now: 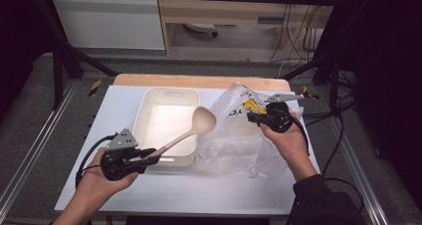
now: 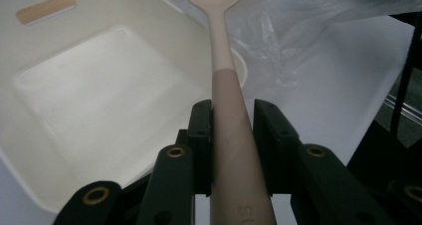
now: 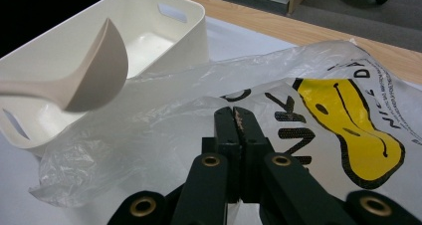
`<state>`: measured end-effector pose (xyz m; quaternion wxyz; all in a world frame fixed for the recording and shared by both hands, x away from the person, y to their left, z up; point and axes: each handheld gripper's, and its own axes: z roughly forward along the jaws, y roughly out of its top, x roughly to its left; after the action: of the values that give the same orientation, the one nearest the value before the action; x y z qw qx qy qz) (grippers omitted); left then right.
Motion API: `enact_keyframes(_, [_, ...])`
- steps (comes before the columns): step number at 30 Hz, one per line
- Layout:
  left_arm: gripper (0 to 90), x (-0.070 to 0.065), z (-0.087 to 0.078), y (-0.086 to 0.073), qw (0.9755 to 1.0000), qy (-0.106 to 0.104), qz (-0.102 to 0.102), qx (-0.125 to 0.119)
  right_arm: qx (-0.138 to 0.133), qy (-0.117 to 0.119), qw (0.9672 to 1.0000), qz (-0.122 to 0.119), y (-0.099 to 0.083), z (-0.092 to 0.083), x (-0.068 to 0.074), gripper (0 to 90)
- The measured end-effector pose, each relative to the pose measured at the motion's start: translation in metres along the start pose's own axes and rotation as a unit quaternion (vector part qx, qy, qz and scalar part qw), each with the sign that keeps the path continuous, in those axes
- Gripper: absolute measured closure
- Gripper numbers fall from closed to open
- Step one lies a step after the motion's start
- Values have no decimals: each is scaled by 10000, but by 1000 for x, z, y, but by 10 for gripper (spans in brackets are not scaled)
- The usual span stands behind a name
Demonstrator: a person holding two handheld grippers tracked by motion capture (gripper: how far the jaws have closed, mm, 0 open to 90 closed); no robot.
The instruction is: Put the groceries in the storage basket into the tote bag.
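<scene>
A beige ladle-shaped spoon (image 1: 203, 119) is held off the table, its bowl hanging between the white tub (image 1: 169, 91) and the clear plastic bag (image 1: 234, 135). My left gripper (image 1: 149, 155) is shut on the spoon's handle. In the left gripper view both pads press the handle of the spoon (image 2: 221, 51) inside the left gripper (image 2: 233, 110). My right gripper (image 1: 250, 116) sits at the bag's raised edge. In the right gripper view the jaws of the right gripper (image 3: 238, 115) are pressed together on the film of the bag (image 3: 318, 85), with the spoon (image 3: 94, 75) to the left.
The tub (image 2: 99, 16) has nothing in it and stands at the middle of the white table top (image 1: 199, 190). The bag (image 2: 298, 26) carries a yellow and black print (image 3: 348, 130). Black frame posts (image 1: 57, 70) stand at both back corners.
</scene>
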<state>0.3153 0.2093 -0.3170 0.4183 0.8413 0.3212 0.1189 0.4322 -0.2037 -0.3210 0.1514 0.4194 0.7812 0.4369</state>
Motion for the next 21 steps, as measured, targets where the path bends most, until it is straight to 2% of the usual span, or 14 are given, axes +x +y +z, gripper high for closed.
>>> enact_keyframes(9, [705,-25,16,6,9987,-480,110,100,11,8,10000,-35,0,2,0,900])
enact_keyframes(13, [705,-33,27,8,9980,-552,204,209,10,6,10000,-33,0,2,0,900])
enact_keyframes(21, [705,-40,53,9,9970,-617,274,388,-7,64,10000,-5,1,0,1,900])
